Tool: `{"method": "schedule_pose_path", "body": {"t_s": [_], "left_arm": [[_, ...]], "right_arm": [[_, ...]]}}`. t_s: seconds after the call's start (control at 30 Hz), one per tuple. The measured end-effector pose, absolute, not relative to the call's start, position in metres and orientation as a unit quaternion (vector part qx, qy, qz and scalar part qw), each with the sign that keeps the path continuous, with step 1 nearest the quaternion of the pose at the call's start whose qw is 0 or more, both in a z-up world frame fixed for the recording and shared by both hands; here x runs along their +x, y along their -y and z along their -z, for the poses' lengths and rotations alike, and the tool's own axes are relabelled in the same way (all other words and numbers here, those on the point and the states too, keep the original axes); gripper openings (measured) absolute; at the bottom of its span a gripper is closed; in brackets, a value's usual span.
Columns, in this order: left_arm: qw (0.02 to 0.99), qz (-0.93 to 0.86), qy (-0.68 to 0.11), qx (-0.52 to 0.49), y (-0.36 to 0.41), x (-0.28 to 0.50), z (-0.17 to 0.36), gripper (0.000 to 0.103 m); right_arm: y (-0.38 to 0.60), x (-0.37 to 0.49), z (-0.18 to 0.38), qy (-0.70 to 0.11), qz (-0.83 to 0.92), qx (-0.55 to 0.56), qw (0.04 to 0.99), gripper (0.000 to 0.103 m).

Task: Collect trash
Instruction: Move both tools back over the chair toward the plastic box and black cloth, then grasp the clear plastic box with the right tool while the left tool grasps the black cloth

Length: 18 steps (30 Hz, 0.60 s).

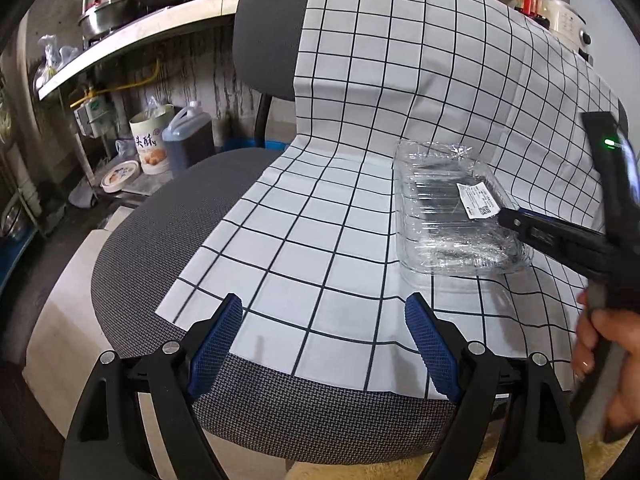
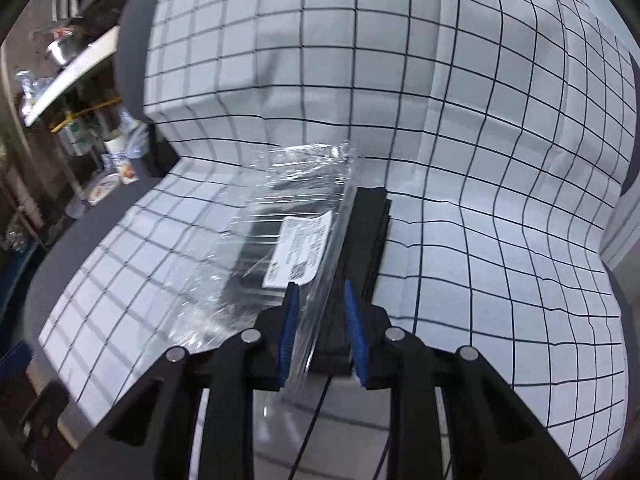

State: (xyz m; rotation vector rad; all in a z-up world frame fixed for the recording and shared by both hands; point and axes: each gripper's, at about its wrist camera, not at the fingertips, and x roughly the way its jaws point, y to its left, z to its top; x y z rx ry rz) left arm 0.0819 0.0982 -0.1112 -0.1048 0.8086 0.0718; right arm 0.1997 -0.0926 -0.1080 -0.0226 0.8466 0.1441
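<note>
A clear plastic clamshell container (image 1: 448, 216) with a white label lies on the checkered cloth (image 1: 320, 220) that covers a grey office chair (image 1: 160, 248). My left gripper (image 1: 325, 300) hangs open over the cloth's front edge, left of the container, with nothing between its blue pads. In the left wrist view my right gripper (image 1: 516, 222) reaches in from the right onto the container's right edge. Seen from the right wrist, the right gripper (image 2: 320, 286) stands narrow, with the container's (image 2: 256, 248) right rim between its blue pads and pinched by them.
A flat black thing (image 2: 370, 224) lies on the cloth just right of the container and runs under the right gripper. A person's hand (image 1: 608, 344) holds the right gripper. Shelves with pots, a tin (image 1: 150, 146) and a jug stand behind the chair at left.
</note>
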Motion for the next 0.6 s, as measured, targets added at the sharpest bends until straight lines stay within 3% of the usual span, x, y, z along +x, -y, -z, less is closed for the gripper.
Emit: {"method": "schedule_pose_path", "body": {"t_s": [0.1, 0.4, 0.6], "left_arm": [[0.919, -0.035, -0.390, -0.047, -0.096, 0.079, 0.109, 0.083], [0.923, 0.000, -0.385, -0.028, -0.067, 0.084, 0.104, 0.083], [0.923, 0.046, -0.382, -0.010, -0.031, 0.096, 0.104, 0.083]], "right_arm": [[0.100, 0.192, 0.103, -0.400, -0.060, 0.006, 0.915, 0.008], [0.198, 0.112, 0.042, -0.314, -0.072, 0.101, 0.941, 0.007], [0.272, 0.077, 0.062, -0.350, 0.002, 0.102, 0.931, 0.007]]}}
